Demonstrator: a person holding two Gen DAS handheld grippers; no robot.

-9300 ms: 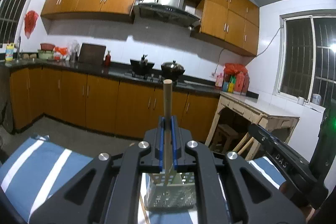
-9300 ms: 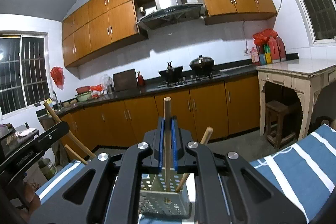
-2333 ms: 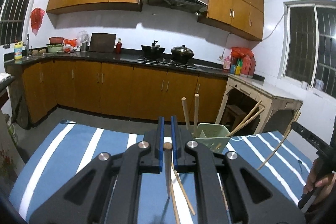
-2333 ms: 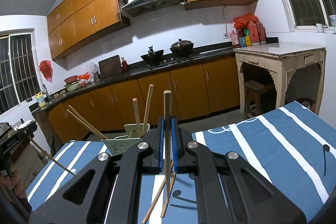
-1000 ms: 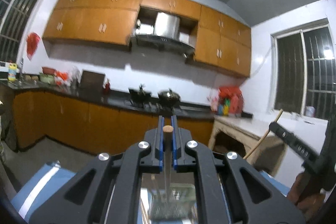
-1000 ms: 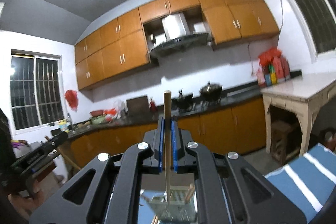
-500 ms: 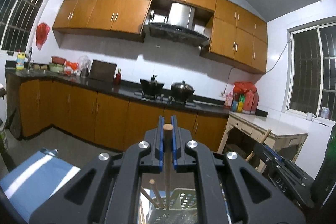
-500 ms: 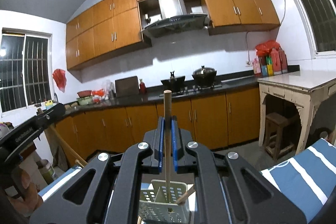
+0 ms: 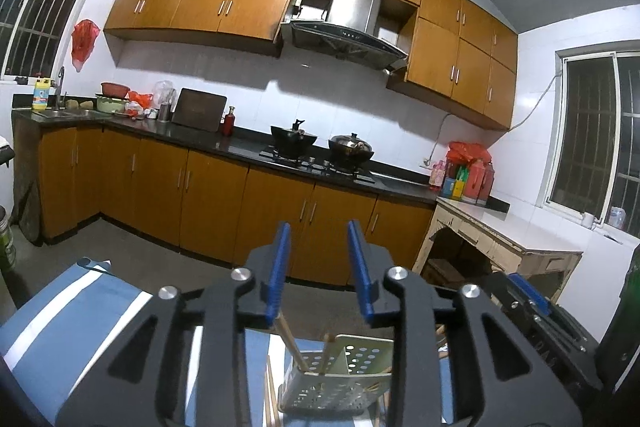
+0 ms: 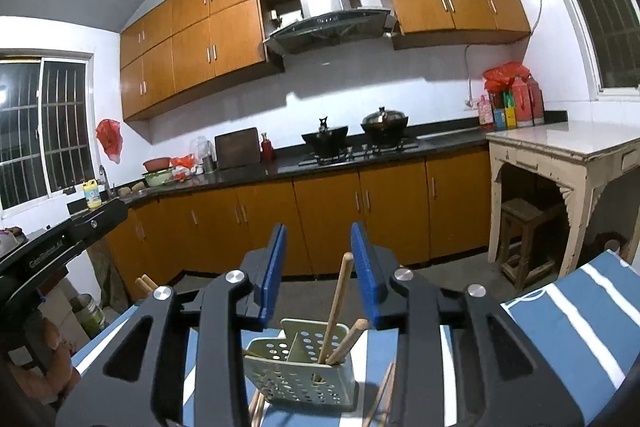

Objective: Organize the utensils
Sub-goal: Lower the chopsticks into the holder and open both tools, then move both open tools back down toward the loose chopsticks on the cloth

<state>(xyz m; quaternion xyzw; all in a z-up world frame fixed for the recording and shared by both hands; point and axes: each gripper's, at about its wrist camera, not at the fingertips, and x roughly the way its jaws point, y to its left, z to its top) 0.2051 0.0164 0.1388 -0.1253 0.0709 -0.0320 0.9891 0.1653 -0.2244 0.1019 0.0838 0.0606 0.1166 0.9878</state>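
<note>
half a second ago a chopstick was pinched upright in each gripper. now both sticks have been let go. the left gripper (image 9: 320,271) is spread wide with nothing between its blue pads (image 9: 277,273). the right gripper (image 10: 319,269) is also spread wide and empty. so two more sticks have been dropped into the holder, and this part of the tidy-up looks done.

the holder (image 10: 299,373) is a pale green box full of holes, and it is stood on the blue and white striped cloth (image 10: 576,331). in the right view it is seen just below and past the open jaws, near the middle. the dropped chopstick (image 10: 335,307) is leaned inside its right part, next to another stick (image 10: 347,341). in the left view the holder (image 9: 336,379) is seen low down, and two sticks (image 9: 294,347) are stood in it, tilted to the left.

more loose sticks (image 10: 380,393) are still laid on the cloth close to the holder, so the job is likely not finished.

both grippers are held above the holder, one on each side, and pointed across it toward the far kitchen cupboards. the other gripper (image 10: 60,247) can be seen at the left edge of the right view. a next pick would likely need a gripper to be lowered to the cloth.
</note>
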